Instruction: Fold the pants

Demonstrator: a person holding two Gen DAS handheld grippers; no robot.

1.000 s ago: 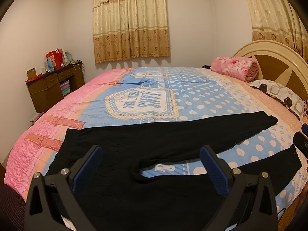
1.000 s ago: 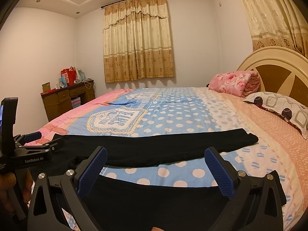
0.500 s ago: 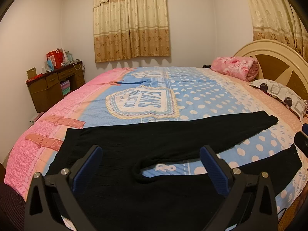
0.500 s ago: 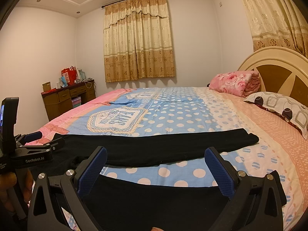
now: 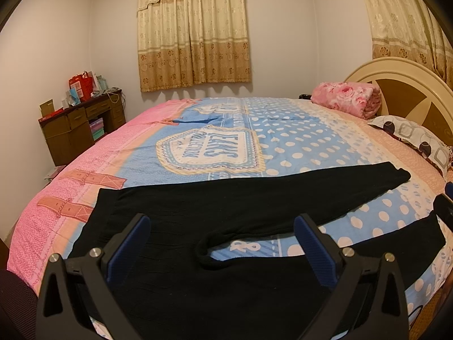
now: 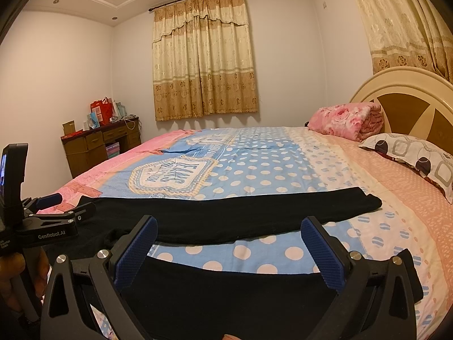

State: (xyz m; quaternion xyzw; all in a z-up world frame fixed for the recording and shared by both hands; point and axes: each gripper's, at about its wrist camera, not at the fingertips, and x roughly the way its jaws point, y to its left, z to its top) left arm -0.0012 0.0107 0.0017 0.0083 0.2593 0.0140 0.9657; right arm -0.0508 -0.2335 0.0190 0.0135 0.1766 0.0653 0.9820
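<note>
Left wrist view — black pants (image 5: 215,209) spread flat on the bed (image 5: 283,141), legs splayed apart. Left gripper (image 5: 220,243) and right gripper (image 6: 229,252): jaws spread wide, holding nothing. Advice — pinch near leg at waistband and cuff together, lay evenly onto far leg.

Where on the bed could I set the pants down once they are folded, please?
The bedspread lies bare between the black pants and the curtained wall. Another bare strip shows between the two legs. By the headboard, the pink blanket and pillow crowd it.
</note>
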